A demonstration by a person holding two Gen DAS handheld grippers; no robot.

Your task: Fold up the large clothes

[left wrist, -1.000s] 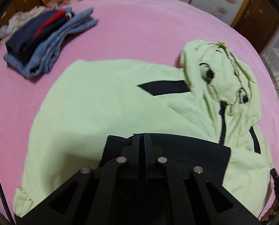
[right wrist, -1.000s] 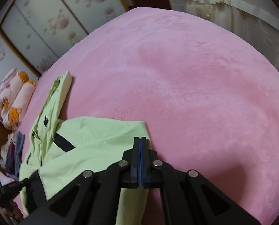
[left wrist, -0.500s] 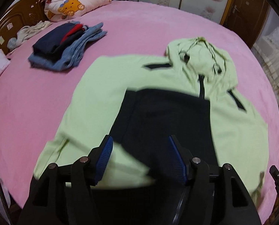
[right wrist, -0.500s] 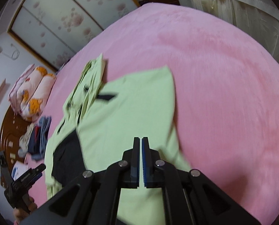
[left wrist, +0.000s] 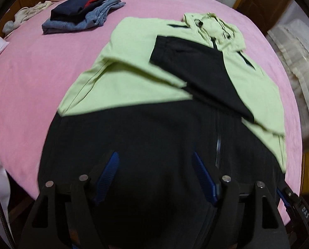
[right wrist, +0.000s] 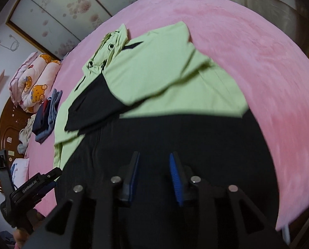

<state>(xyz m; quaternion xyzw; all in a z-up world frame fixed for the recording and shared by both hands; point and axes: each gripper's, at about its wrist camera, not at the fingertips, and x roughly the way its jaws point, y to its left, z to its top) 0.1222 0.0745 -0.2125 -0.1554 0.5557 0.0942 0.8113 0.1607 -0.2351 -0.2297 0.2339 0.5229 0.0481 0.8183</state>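
Each fisheye view looks steeply down along its own gripper's fingers, close over the black lower half of the jacket (left wrist: 146, 87) at the near edge of the pink bed (left wrist: 30, 66). Both share the jacket, the folded clothes pile (left wrist: 82, 12) and the bear-print quilt (right wrist: 34, 83). The right view catches the left gripper (right wrist: 52, 173) at its lower left.

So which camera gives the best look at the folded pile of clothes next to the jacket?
The left wrist view: the folded pile lies unobstructed on the pink bed, its denim, navy and red layers distinct. The right wrist view shows the same pile only small and edge-on near the frame's left side.
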